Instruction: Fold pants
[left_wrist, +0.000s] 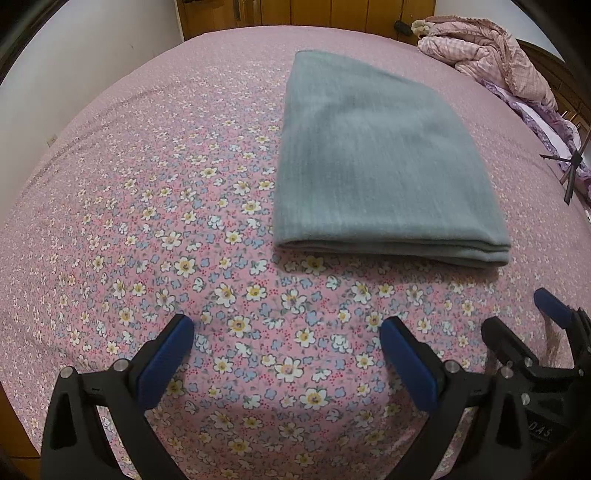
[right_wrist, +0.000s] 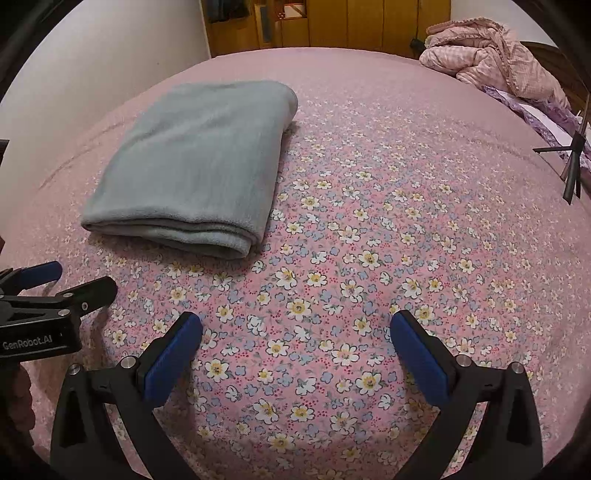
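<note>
The grey pants (left_wrist: 376, 158) lie folded into a thick flat rectangle on the pink floral bedsheet (left_wrist: 147, 221); its layered edge faces me. In the right wrist view the same pants (right_wrist: 195, 162) sit to the upper left. My left gripper (left_wrist: 286, 332) hovers over bare sheet in front of the bundle, open, nothing between its blue pads. My right gripper (right_wrist: 295, 326) is open too and holds nothing, over the sheet to the right of the pants. Each gripper shows at the edge of the other's view: the right gripper (left_wrist: 546, 325) and the left gripper (right_wrist: 55, 284).
A crumpled pink quilt (left_wrist: 491, 51) and purple bedding (left_wrist: 546, 122) lie at the far right of the bed. A black tripod (right_wrist: 572, 162) stands by the right edge. A white wall (left_wrist: 92, 55) runs along the left; wooden cabinets (right_wrist: 332, 22) stand behind.
</note>
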